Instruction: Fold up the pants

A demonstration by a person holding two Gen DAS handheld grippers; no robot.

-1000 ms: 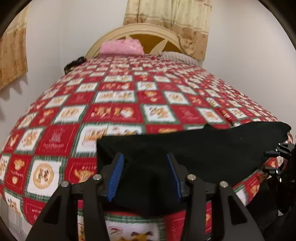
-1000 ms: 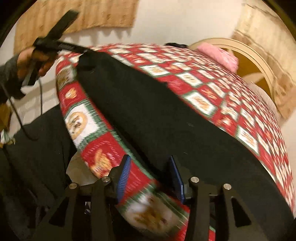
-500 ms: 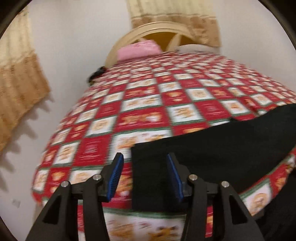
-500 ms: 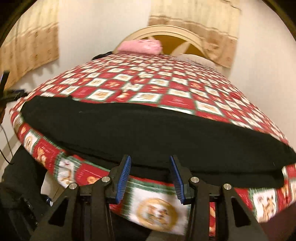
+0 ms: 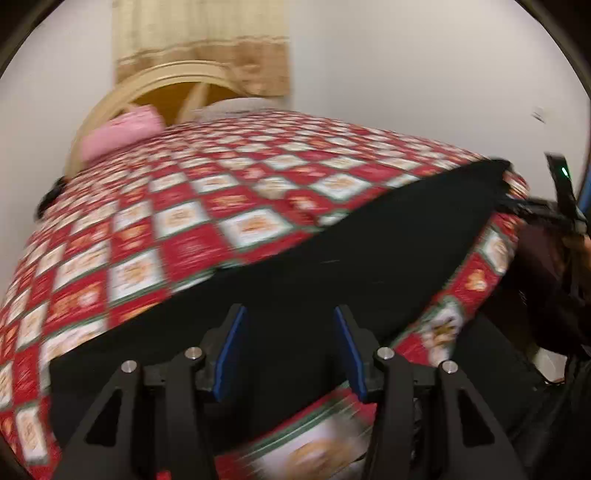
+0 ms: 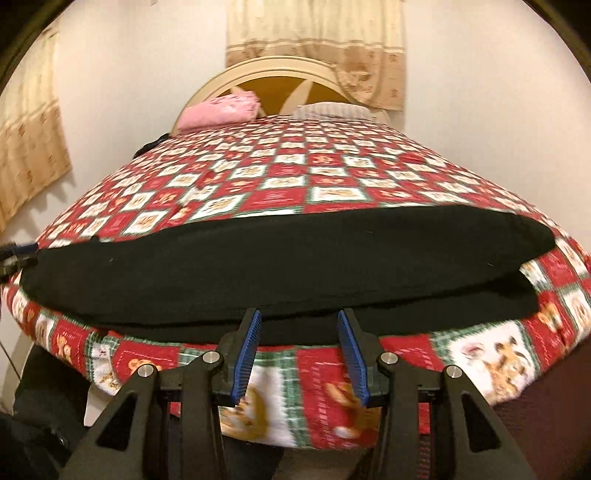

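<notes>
Blue-padded left tool (image 5: 286, 350) at lower centre of its frame, jaws apart, nothing between the pads, poised low over the near end of the pants (image 5: 332, 266). Right tool (image 6: 301, 354) likewise spread and empty, just short of the long near edge of the pants (image 6: 288, 266). Black cloth laid in a long band along the front edge of the bed (image 6: 288, 181), apparently already doubled leg on leg, a lower layer peeking out at right. Best next: pinch both layers at one short end, both tools level, lift low, carry across to the other end, match corners, smooth flat. Beyond, upper frame: pink pillow (image 6: 221, 110), headboard (image 6: 280, 70), curtain (image 6: 314, 33).
</notes>
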